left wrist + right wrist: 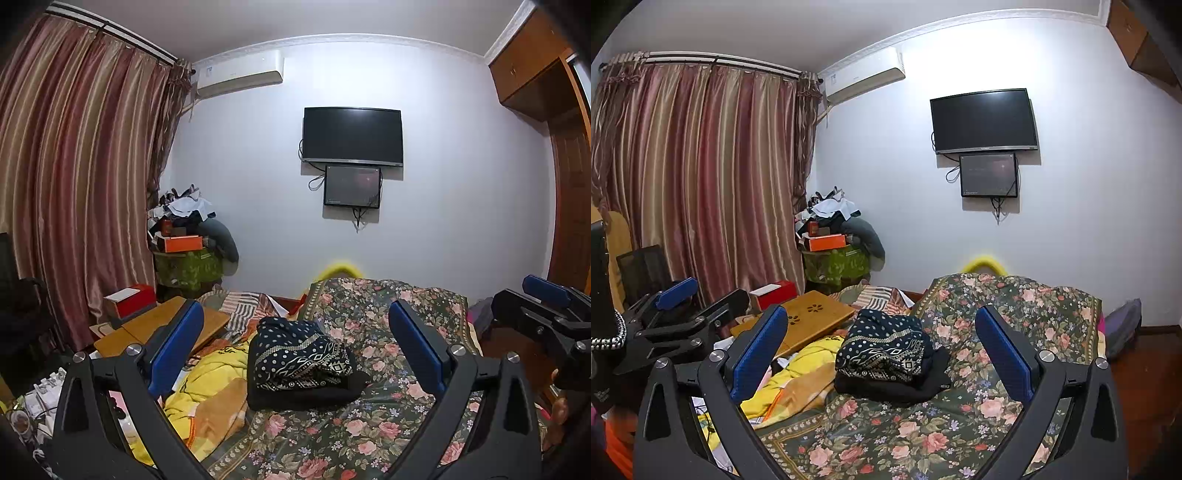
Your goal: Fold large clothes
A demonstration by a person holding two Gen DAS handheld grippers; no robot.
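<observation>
Left claw (295,347): fingers spread wide, gripping nothing, raised above the bed; right claw (881,350): likewise spread and unloaded, raised beside it. Between the blue pads (177,347) at lower centre of both views lies the folded dark patterned garment (301,363), resting on the floral bedspread (369,432); a yellow blanket (210,373) touches its left edge; a wall television (352,136) hangs upper centre.

Wardrobe (532,62): cut off by the right edge. Yellow object (982,264): largely hidden behind the floral bedspread (1015,306). Corner pile (834,221): contents too jumbled to be told apart. Small screen (989,175): picture too dim to be read.
</observation>
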